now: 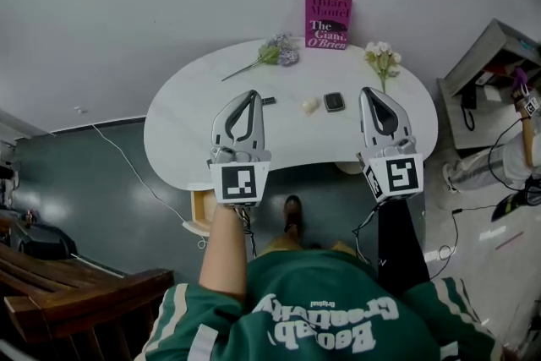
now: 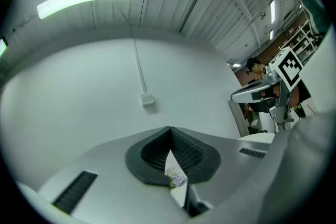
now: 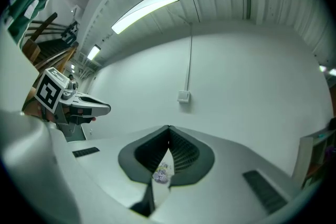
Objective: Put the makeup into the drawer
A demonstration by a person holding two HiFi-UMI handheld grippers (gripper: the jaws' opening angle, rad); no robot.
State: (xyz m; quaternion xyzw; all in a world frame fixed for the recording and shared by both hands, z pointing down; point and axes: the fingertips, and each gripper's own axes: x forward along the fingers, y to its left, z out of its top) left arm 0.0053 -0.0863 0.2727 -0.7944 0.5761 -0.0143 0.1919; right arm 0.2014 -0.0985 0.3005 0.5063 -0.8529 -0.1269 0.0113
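On the white kidney-shaped table (image 1: 186, 139) lie a black compact (image 1: 334, 101), a small cream makeup piece (image 1: 310, 105) and a thin dark stick (image 1: 268, 101). Both grippers are held level over the near half of the table, on either side of these items. My left gripper (image 1: 253, 94) is shut and empty, its tips meeting (image 2: 169, 127). My right gripper (image 1: 369, 90) is also shut with nothing in it (image 3: 168, 126). A small wooden drawer (image 1: 201, 209) stands open under the table's near left edge.
A magenta book (image 1: 328, 21) leans on the wall behind the table. A lavender sprig (image 1: 279, 52) and white flowers (image 1: 382, 57) lie at the table's back. A wooden chair (image 1: 76, 300) is at lower left, a shelf unit (image 1: 486, 80) and a person (image 1: 507, 156) at right.
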